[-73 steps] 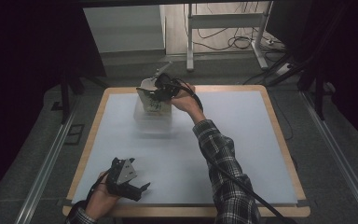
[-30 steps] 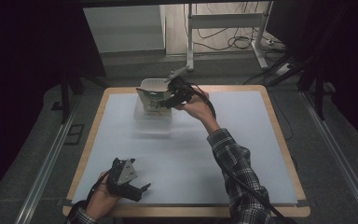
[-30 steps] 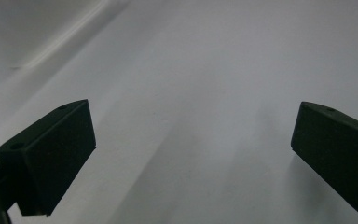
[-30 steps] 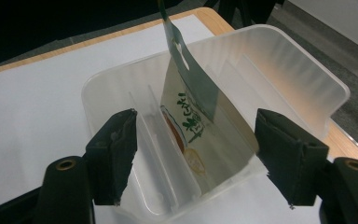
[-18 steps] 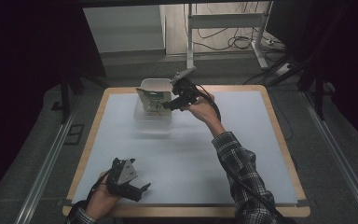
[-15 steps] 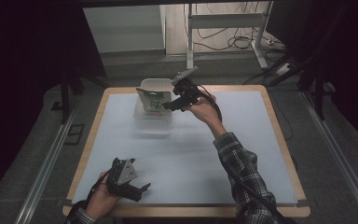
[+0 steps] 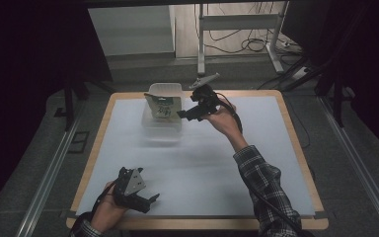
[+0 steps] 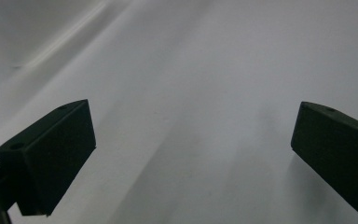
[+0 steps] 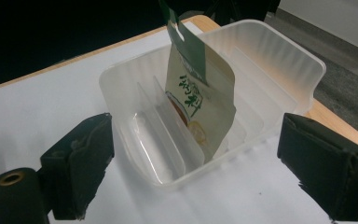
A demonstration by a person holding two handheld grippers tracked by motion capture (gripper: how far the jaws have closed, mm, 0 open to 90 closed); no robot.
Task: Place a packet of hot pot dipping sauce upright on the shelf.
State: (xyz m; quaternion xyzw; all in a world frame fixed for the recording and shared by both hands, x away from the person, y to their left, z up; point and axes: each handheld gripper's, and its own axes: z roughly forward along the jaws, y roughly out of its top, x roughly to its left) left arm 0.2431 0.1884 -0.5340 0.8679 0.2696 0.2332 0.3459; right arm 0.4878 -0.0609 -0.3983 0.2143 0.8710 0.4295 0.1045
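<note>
A translucent plastic bin (image 7: 165, 87) with inner dividers stands at the back middle of the white table top. A green-and-white packet (image 7: 162, 107) stands upright and slightly tilted in one of its slots. My right gripper (image 7: 182, 114) hovers just right of the bin and points at it. Its jaws have just been opening and stand apart with nothing between them. In the right gripper view the bin (image 9: 279, 56) and the packet (image 9: 198, 102) lie ahead of the open right gripper (image 9: 196, 158). My left gripper (image 7: 150, 203) rests open near the front left edge, over bare table in the left gripper view (image 8: 193, 135).
The table (image 7: 296, 148) has a wooden rim around a white mat. Metal rails (image 7: 44, 182) run along the floor on both sides. A desk frame (image 7: 200, 44) and cables (image 7: 256, 44) lie on the floor beyond the far edge.
My right gripper has drawn back to the right, away from the bin, and its jaws have spread. The packet stays standing in the bin. The left hand has not moved.
</note>
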